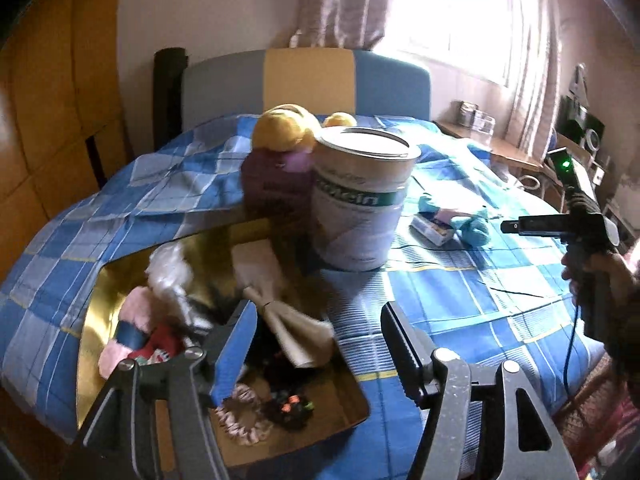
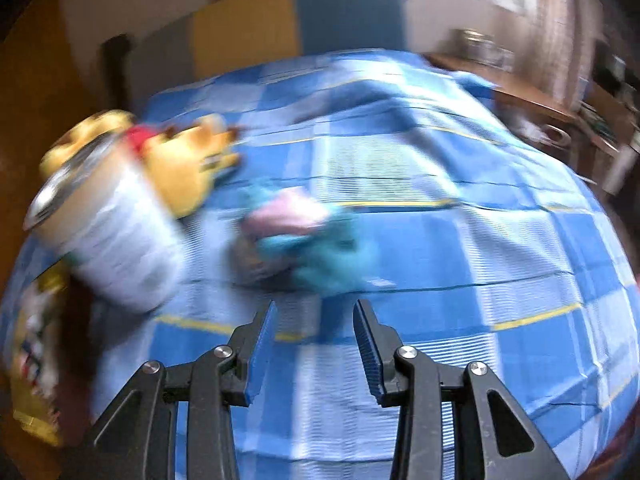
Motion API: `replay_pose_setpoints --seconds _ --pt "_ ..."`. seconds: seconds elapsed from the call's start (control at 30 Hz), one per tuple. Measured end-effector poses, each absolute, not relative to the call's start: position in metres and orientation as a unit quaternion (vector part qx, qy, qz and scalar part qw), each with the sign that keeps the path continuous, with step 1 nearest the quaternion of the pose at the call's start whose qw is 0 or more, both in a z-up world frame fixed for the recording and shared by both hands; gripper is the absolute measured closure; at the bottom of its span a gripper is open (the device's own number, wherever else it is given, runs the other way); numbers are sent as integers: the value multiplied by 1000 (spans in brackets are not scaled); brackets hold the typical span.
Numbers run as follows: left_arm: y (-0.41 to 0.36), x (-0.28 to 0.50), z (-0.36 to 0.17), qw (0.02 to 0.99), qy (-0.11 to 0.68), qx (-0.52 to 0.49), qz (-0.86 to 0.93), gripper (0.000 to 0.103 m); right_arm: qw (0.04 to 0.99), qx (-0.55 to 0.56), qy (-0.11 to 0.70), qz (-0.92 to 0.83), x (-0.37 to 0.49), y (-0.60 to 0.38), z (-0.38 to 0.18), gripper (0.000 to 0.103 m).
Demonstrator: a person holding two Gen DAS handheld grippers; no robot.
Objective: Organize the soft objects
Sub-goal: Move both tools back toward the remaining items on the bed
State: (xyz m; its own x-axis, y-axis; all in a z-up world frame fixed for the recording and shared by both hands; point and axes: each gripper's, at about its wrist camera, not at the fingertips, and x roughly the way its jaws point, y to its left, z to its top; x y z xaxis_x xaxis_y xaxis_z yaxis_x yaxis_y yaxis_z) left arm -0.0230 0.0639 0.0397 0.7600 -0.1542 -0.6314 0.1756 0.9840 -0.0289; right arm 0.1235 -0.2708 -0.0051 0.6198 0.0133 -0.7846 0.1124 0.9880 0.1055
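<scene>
A bed covered in a blue checked bedspread (image 1: 460, 292) fills both views, with a grey, yellow and blue headboard (image 1: 308, 80) at its far end. On the bedspread stands a large white tin (image 1: 360, 196) with an open top and a green band of lettering. Just beside the tin, on its left, leans a doll with yellow hair (image 1: 280, 160) in a dark purple dress. In front of these lies a shallow gold-lined box (image 1: 120, 280) holding soft things — a pale cloth doll (image 1: 276, 304), a white fluffy toy (image 1: 172, 276), a pink plush piece (image 1: 128, 340), and at the near end a frilly pale scrunchie (image 1: 244, 420) and a dark scrunchie with bright specks (image 1: 292, 408).

To the right of the tin, apart from it, a small teal and pink soft toy (image 1: 468, 224) lies on the bedspread, touching a small printed box (image 1: 432, 230).

The left gripper (image 1: 320, 356) hovers over the near end of the gold-lined box, jaws spread wide and holding nothing. The right gripper (image 2: 314, 332) — its view is badly blurred — is low over the bedspread just short of the teal and pink soft toy, jaws apart and empty. A yellow plush toy (image 2: 192, 168) shows behind the tin in that view.
</scene>
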Motion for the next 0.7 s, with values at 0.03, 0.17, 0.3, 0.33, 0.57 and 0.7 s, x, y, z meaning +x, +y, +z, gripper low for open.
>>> replay_pose_setpoints --seconds 0.03,0.17,0.3,0.33,0.57,0.7 --pt "59 -22 40 937 335 21 -92 38 897 79 432 -46 125 -283 -8 63" --pt "39 -14 40 932 343 32 -113 37 891 130 420 -116 123 -323 -18 63" --pt "19 -3 36 923 360 33 -132 37 878 201 406 -152 114 -357 -20 63" --pt "12 0 35 921 363 32 -140 37 874 214 406 -157 112 -363 -22 63" --pt "-36 21 25 903 384 47 -186 37 856 265 412 -168 104 -378 -29 63" --pt "-63 39 16 892 401 47 -202 37 851 281 414 -159 105 -380 -31 63"
